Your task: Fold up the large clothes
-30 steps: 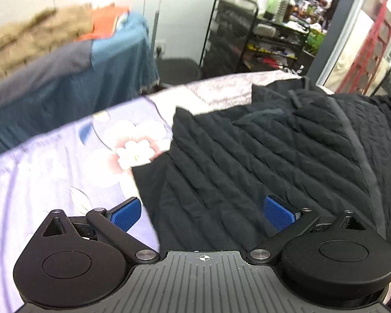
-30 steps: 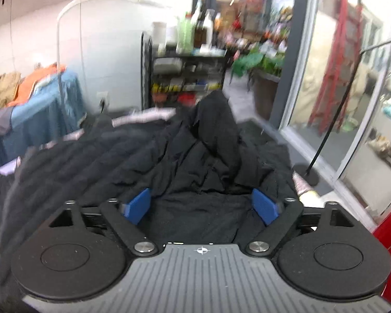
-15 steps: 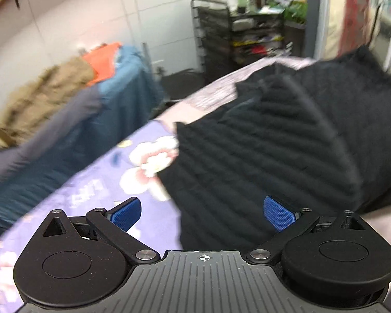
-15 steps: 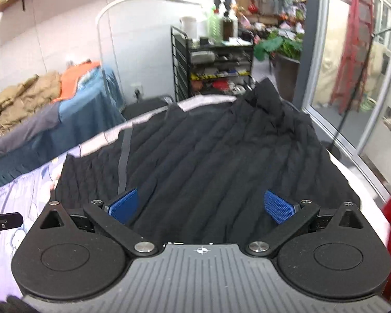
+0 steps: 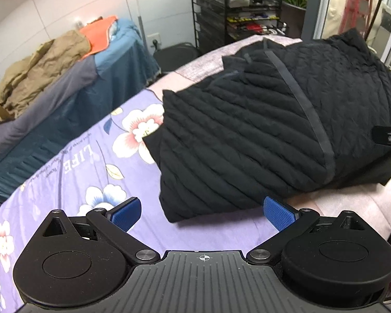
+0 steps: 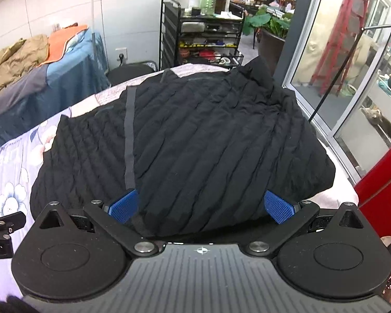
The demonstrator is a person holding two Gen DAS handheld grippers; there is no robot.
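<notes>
Black quilted jacket (image 5: 260,130) folded in a heap on the floral sheet (image 5: 73,172). Left gripper (image 5: 204,212) spread wide beside the jacket's near edge — nothing held. Right gripper (image 6: 200,206) also wide above the jacket — probably not touching.

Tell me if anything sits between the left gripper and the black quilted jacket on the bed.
Nothing visible does. The left gripper hangs with its jaws open above the floral sheet, and the folded black quilted jacket lies just ahead of it with only bare sheet between. The right gripper is open too, over the jacket's near edge.
</notes>
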